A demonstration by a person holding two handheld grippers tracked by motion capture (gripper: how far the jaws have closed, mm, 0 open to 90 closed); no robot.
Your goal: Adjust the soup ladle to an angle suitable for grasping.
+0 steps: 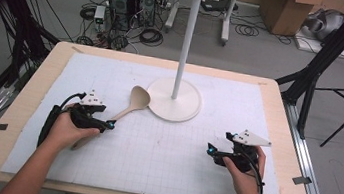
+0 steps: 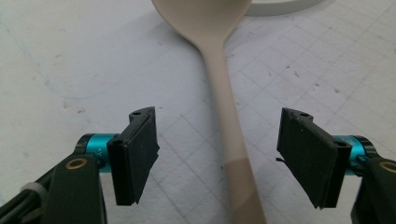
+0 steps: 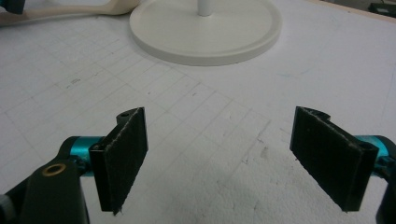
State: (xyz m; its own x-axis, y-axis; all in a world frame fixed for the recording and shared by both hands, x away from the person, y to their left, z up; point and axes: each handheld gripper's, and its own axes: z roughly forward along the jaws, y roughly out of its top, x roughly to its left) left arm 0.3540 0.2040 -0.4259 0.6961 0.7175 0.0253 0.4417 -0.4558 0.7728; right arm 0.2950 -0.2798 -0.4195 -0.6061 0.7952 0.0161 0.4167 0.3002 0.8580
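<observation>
- White gridded mat (image 1: 161, 161) covers the wooden table (image 1: 40, 85).
- White rack stand (image 1: 176, 97) sits mid-mat.
- Beige wooden spoon (image 2: 224, 93) lies beside its base, handle between the left gripper (image 2: 217, 154), whose jaws stand apart, untouched.
- Right gripper (image 3: 217, 158) gapes over bare mat.

We see even, soft overhead light on the white gridded foam mat (image 1: 161, 161), with faint shadows. The tall white round-based stand (image 1: 175, 100) casts hardly any shade beside its base. In the left gripper view, the beige wooden spoon (image 2: 224, 93) blurs near the bottom edge. The high view is slightly soft and bows outward at its edges.
</observation>
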